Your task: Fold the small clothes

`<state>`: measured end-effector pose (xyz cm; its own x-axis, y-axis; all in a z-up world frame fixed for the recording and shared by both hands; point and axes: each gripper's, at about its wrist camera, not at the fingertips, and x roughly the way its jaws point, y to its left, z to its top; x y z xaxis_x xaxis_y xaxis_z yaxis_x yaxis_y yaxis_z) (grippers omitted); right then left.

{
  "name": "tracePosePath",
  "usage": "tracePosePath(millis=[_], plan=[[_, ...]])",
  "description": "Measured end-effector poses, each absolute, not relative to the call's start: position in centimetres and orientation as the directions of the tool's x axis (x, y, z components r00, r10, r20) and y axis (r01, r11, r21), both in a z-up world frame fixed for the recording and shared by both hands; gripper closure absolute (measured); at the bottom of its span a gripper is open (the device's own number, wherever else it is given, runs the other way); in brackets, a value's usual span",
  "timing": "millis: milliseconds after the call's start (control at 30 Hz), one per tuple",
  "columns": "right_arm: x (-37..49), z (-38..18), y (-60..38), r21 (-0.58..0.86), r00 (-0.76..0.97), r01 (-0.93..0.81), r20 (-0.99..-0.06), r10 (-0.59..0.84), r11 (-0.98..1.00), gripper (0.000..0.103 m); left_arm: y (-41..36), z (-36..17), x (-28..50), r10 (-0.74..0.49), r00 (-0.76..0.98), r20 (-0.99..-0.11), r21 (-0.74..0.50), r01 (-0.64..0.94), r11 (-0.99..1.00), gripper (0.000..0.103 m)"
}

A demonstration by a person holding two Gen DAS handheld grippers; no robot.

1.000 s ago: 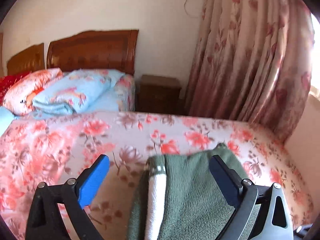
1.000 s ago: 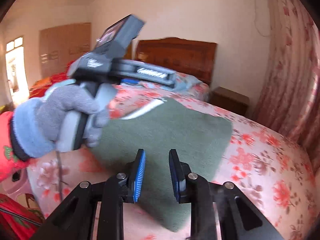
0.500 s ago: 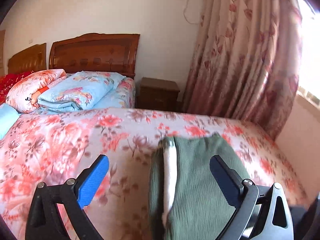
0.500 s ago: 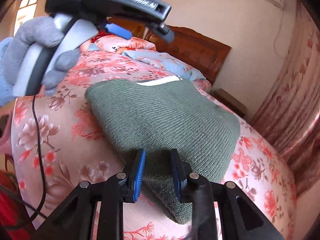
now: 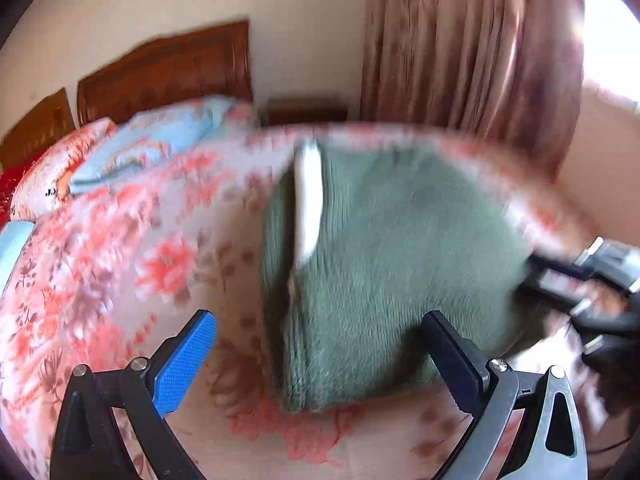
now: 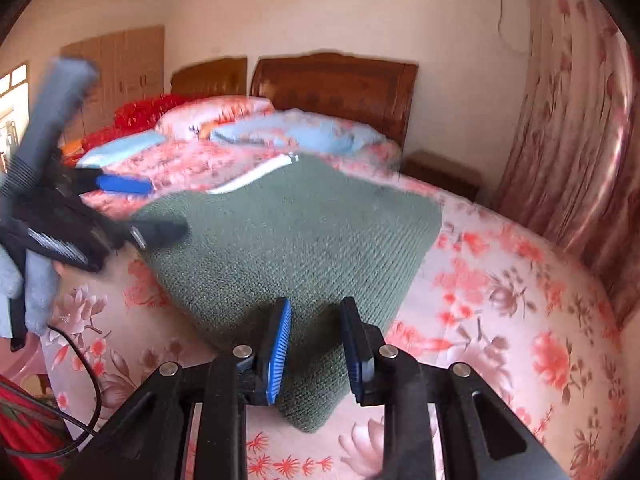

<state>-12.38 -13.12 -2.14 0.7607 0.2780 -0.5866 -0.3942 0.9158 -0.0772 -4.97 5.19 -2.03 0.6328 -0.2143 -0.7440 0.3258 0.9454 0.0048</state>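
Both views blur: left claw spread wide, right claw pinching the green sweater corner.

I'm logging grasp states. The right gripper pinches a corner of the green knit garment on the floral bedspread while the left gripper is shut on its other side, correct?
Not quite. The left wrist view shows the left gripper open, holding nothing. The right gripper does pinch the green knit garment on the floral bedspread.

Daylit – motion blur, window glare, fisheye-warped edges.
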Motion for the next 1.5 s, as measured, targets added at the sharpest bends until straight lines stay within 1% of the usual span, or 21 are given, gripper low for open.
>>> tracePosePath(millis=[33,100,200,300,367,533,633,700,800,867,900,967,1067,1167,1233,1333,1433,1500], plan=[[-12.3,-1.8,-13.3,-0.067,0.754,-0.393,-0.594,0.28,0.917,0.077,5.2,-2.4,-5.0,-0.219,0.625,-0.749,-0.005,0.325,0.946,0.0],[-12.5,-1.2,-13.4,-0.08,0.767,-0.384,-0.582,0.27,0.92,0.078,5.5,-2.4,-5.4,-0.232,0.63,-0.741,-0.026,0.319,0.948,0.0],[-11.8,0.1,-13.6,-0.08,0.784,-0.383,-0.554,0.278,0.92,0.078,5.8,-2.0,-5.9,-0.228,0.643,-0.731,-0.018,0.316,0.949,0.0],[-10.2,0.8,-13.7,-0.106,0.8,-0.368,-0.543,0.256,0.924,0.078,5.7,-0.5,-6.3,-0.238,0.672,-0.701,-0.011,0.324,0.946,0.0],[-8.4,1.1,-14.0,-0.083,0.804,-0.352,-0.536,0.257,0.932,0.078,5.3,0.7,-6.4,-0.245,0.697,-0.674,0.001,0.332,0.943,0.0],[-4.4,1.3,-14.8,-0.003,0.791,-0.328,-0.547,0.273,0.945,0.078,3.9,2.3,-5.9,-0.273,0.711,-0.648,0.021,0.375,0.927,0.0],[-2.8,0.6,-14.9,0.019,0.767,-0.337,-0.575,0.286,0.941,0.078,2.7,2.1,-5.1,-0.298,0.694,-0.656,0.022,0.411,0.911,0.0],[-1.9,-0.5,-14.9,0.029,0.74,-0.344,-0.608,0.29,0.938,0.078,2.1,1.3,-4.5,-0.289,0.68,-0.674,0.024,0.411,0.911,0.0],[-1.7,-1.0,-15.4,0.059,0.738,-0.349,-0.599,0.313,0.935,0.078,1.8,-0.7,-3.6,-0.266,0.633,-0.728,0.016,0.402,0.915,0.0],[-2.2,-0.6,-15.7,0.057,0.735,-0.336,-0.608,0.3,0.94,0.078,2.4,-0.7,-3.8,-0.279,0.63,-0.725,-0.016,0.389,0.921,0.0],[-2.7,-0.2,-15.8,0.05,0.743,-0.325,-0.604,0.288,0.944,0.078,2.5,-0.6,-4.1,-0.27,0.639,-0.72,-0.009,0.381,0.925,0.0],[-4.2,0.4,-16.3,0.056,0.761,-0.311,-0.583,0.284,0.949,0.078,2.9,-0.2,-4.8,-0.245,0.672,-0.699,0.019,0.359,0.933,0.0],[-7.3,1.0,-17.1,0.104,0.778,-0.279,-0.558,0.289,0.955,0.077,3.5,0.4,-5.9,-0.225,0.699,-0.679,0.022,0.326,0.945,0.0],[-10.4,0.9,-17.1,0.145,0.77,-0.255,-0.568,0.291,0.956,0.077,4.0,1.3,-7.8,-0.178,0.748,-0.639,0.027,0.252,0.967,0.0],[-13.0,0.3,-16.7,0.163,0.766,-0.218,-0.582,0.272,0.962,0.077,4.1,2.0,-9.3,-0.164,0.776,-0.609,0.033,0.232,0.972,0.0],[-16.0,-0.5,-16.1,0.189,0.759,-0.164,-0.603,0.246,0.968,0.077,3.6,3.6,-12.8,-0.148,0.834,-0.532,0.06,0.211,0.976,0.0],[-18.4,-1.2,-15.1,0.183,0.745,-0.144,-0.627,0.228,0.973,0.077,2.8,4.6,-16.6,-0.031,0.897,-0.44,0.155,0.11,0.982,0.0],[-19.7,-1.2,-14.6,0.168,0.753,-0.138,-0.623,0.213,0.976,0.077,2.4,5.1,-18.5,0.016,0.925,-0.38,0.198,0.064,0.978,0.0]])
